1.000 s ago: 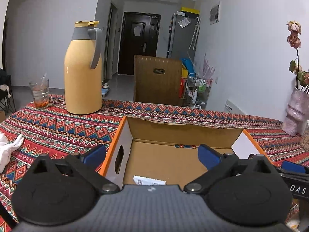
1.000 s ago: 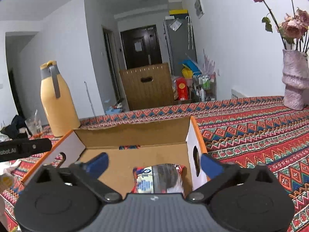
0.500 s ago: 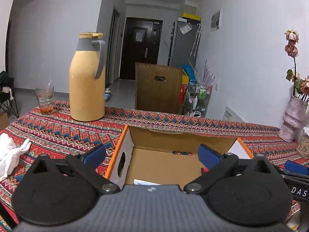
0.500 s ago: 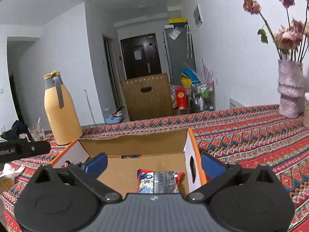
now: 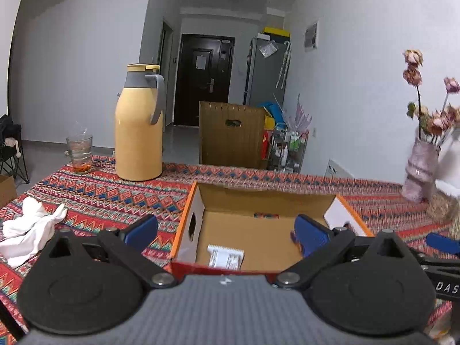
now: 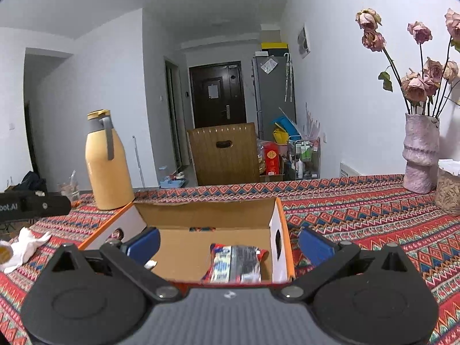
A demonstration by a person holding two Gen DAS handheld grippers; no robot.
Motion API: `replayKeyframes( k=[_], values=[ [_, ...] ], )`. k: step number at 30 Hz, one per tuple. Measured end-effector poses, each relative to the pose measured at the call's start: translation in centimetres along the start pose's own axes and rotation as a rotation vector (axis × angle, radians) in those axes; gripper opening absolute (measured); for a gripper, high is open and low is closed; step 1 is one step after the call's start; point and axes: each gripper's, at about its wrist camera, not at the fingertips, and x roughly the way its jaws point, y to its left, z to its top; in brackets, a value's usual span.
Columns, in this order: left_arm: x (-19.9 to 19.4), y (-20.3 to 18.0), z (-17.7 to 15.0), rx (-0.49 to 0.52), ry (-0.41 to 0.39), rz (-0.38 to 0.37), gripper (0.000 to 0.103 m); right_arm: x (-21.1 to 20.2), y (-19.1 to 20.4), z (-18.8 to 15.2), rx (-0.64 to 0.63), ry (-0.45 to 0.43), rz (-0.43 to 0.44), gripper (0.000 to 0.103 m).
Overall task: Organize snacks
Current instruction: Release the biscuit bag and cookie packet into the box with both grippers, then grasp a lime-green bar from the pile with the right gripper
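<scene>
An open cardboard box [image 5: 267,201] [image 6: 201,214] with orange-edged white side flaps sits on the patterned tablecloth in front of both grippers. A red, white and blue snack packet [image 6: 237,263] lies inside it at the right. A white packet [image 5: 225,256] lies on the box floor at the front. My left gripper [image 5: 227,230] is open and held back from the box's near edge, nothing between its blue pads [image 5: 312,230]. My right gripper [image 6: 230,244] is open too, empty, above the box's near edge.
A tall yellow thermos [image 5: 139,123] and a glass [image 5: 80,153] stand at the back left. A crumpled white cloth [image 5: 28,230] lies at the left. A pink vase with dried roses [image 6: 421,152] and a jar [image 6: 448,187] stand at the right.
Both grippers have drawn back and risen from the box, so more of the table shows. The snack packet now lies in the box, farther from the right gripper.
</scene>
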Motion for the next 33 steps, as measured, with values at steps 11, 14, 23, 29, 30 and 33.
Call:
replayKeyframes(
  k=[11, 14, 23, 29, 30, 33],
  values=[
    [-3.5, 3.2, -5.9, 0.027, 0.094, 0.021, 0.103, -4.8, 1.7, -5.3, -0.042, 0.101, 0.053, 0.103],
    [-4.3, 4.1, -7.5, 0.022, 0.118, 0.028, 0.103, -5.7, 2.5, -6.7, -0.071, 0.124, 0.069, 0.100],
    [-5.6, 4.5, -8.8, 0.018, 0.136, 0.015, 0.103, -4.8, 5.5, -8.3, -0.106, 0.219, 0.128, 0.054],
    [-5.9, 4.4, -9.3, 0.017, 0.148, 0.005, 0.103, -2.2, 6.8, -9.0, -0.120, 0.298, 0.095, 0.046],
    [-6.0, 4.4, -9.3, 0.017, 0.149, 0.003, 0.103, -1.8, 7.0, -9.2, -0.126, 0.310, 0.083, 0.046],
    [-6.0, 4.4, -9.5, 0.015, 0.155, -0.001, 0.103, -1.4, 7.4, -9.6, -0.139, 0.316, 0.059, 0.045]
  ],
)
